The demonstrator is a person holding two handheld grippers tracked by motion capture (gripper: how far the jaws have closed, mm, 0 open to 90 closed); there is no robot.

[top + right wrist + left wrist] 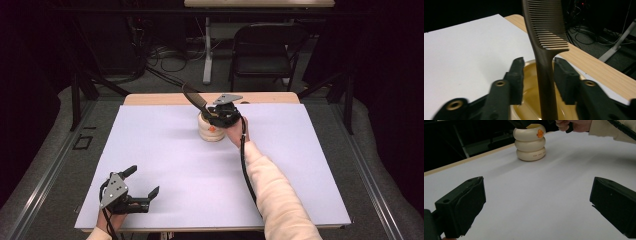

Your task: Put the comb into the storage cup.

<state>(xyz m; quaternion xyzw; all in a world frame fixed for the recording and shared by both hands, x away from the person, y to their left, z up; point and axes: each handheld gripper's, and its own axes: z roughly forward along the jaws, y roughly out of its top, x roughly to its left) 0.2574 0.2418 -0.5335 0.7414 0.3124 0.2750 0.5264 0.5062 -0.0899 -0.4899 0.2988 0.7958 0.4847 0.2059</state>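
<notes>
The cream, ring-stacked holder (211, 128) stands near the middle of the worktop's (150, 150) far edge, and a dark brown comb (545, 50) has its handle down inside the holder's open mouth. The right tongs (537, 75) hang over that mouth with a jaw on either side of the handle. A gap shows on both sides, so the pads are not pressing; they look released, and I'd judge the comb is now leaning on the holder's rim by itself, with the tongs kept close only to steady it if it tips.

The comb's long axis runs from the handle in the holder up to the toothed end, which points up and slants toward the worktop's far left corner. In the right gripper view, its teeth face right.

The left tongs (141, 186) rest spread wide and empty near the near left corner, well away from the holder.
</notes>
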